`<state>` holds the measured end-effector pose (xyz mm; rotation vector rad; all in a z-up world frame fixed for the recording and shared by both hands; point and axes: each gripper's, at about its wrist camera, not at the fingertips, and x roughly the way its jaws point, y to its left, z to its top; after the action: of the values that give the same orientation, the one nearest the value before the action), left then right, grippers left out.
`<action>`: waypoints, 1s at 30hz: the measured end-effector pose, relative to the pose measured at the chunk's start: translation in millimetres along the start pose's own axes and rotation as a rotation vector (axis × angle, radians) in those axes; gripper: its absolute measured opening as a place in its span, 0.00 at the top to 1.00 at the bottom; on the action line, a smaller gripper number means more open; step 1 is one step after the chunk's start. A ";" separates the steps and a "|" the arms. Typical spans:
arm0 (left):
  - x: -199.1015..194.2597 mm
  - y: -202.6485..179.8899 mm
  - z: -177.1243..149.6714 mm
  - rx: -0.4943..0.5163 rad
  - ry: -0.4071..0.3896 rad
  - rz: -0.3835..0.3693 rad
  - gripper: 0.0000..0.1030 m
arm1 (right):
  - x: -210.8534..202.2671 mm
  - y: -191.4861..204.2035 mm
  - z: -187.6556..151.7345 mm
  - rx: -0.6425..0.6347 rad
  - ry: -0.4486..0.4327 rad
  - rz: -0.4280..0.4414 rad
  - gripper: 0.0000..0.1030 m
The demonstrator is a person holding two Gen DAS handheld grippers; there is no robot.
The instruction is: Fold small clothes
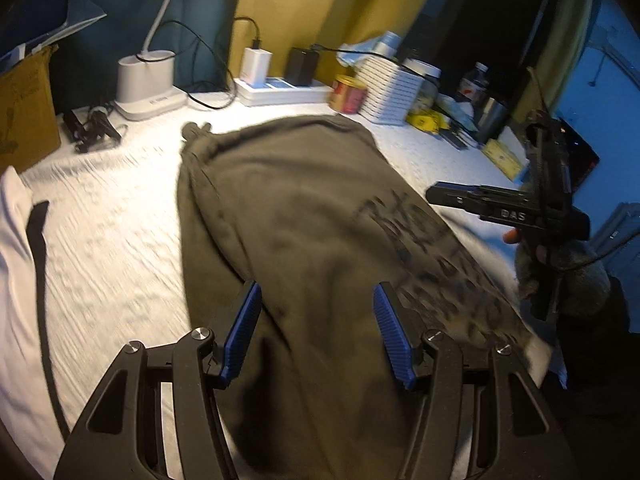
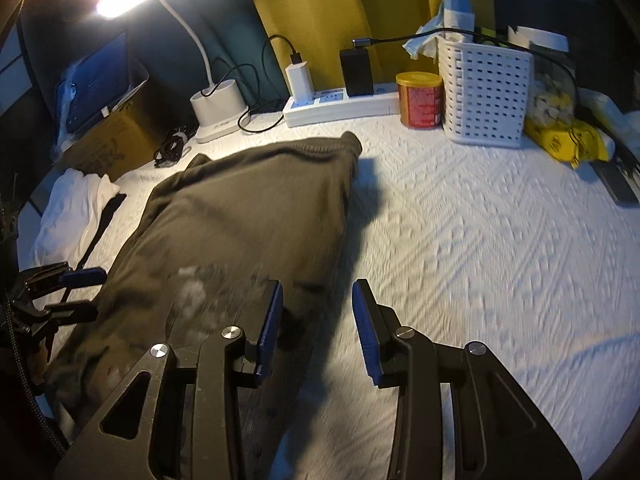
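We see an olive-green garment (image 1: 304, 240) lying flat on the white textured table cover (image 1: 112, 248), stretched from the near edge toward the back of the table. A dark blurred print (image 1: 408, 216) shows on its right part in the left wrist view.

Our left gripper (image 1: 316, 332) points forward and a little downward over the near part of the garment. Its two blue pads (image 1: 242, 332) stand wide apart, and between them we see only cloth lying below; they hold nothing. We cannot tell if the tips touch the cloth.

Our right gripper (image 2: 316, 328) is over the right edge of the garment, also pointing forward and low. Its fingers are parted, not so wide as the left ones, and nothing is between them. The left pad is above the cloth, the right pad above the bare cover. In the left wrist view this same gripper appears from the side at the right, above the edge of the garment.

At the left lies a white garment (image 2: 76, 208) with a black strap (image 2: 100, 224) across it, apart from the green one. Along the back wall stand a desk lamp (image 2: 216, 108), a power strip (image 2: 340, 104), a red can (image 2: 420, 100) and a white basket (image 2: 486, 92). A cardboard box (image 2: 116, 148) is at the left corner. Both pictures are a little blurred.
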<state>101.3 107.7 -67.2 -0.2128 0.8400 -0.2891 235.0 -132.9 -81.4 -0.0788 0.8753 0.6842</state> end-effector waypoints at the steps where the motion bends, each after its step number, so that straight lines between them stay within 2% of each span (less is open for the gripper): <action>1: -1.6 -3.1 -5.3 0.002 0.008 -0.008 0.44 | -2.1 0.9 -3.0 0.003 0.000 -0.001 0.63; 8: -14.1 -18.2 -43.6 0.007 0.064 -0.055 0.44 | -22.3 10.2 -23.4 0.003 -0.018 -0.006 0.63; 11: -22.3 -24.5 -58.4 0.030 0.062 -0.052 0.49 | -28.7 12.8 -33.7 0.011 -0.021 -0.007 0.63; 14: -23.8 -28.9 -71.2 0.049 0.087 -0.063 0.80 | -31.6 14.9 -43.6 0.018 -0.024 -0.009 0.63; 15: -26.8 -28.9 -73.6 0.050 0.076 -0.060 0.93 | -32.1 15.7 -46.7 0.021 -0.024 -0.009 0.63; 21: -46.6 -27.8 -73.3 0.035 0.031 -0.065 0.94 | -35.9 26.5 -64.6 0.015 -0.018 0.003 0.63; 24: -51.9 -24.1 -70.8 0.045 0.019 -0.038 0.94 | -39.2 36.7 -74.2 -0.006 -0.015 0.012 0.62; 30: -49.4 -13.5 -78.2 0.041 0.041 -0.029 0.94 | -46.1 57.8 -99.3 -0.068 0.007 -0.020 0.61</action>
<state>8.7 105.9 -79.4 -0.1816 0.8713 -0.3380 113.3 -144.5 -100.6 -0.1507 0.8574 0.6948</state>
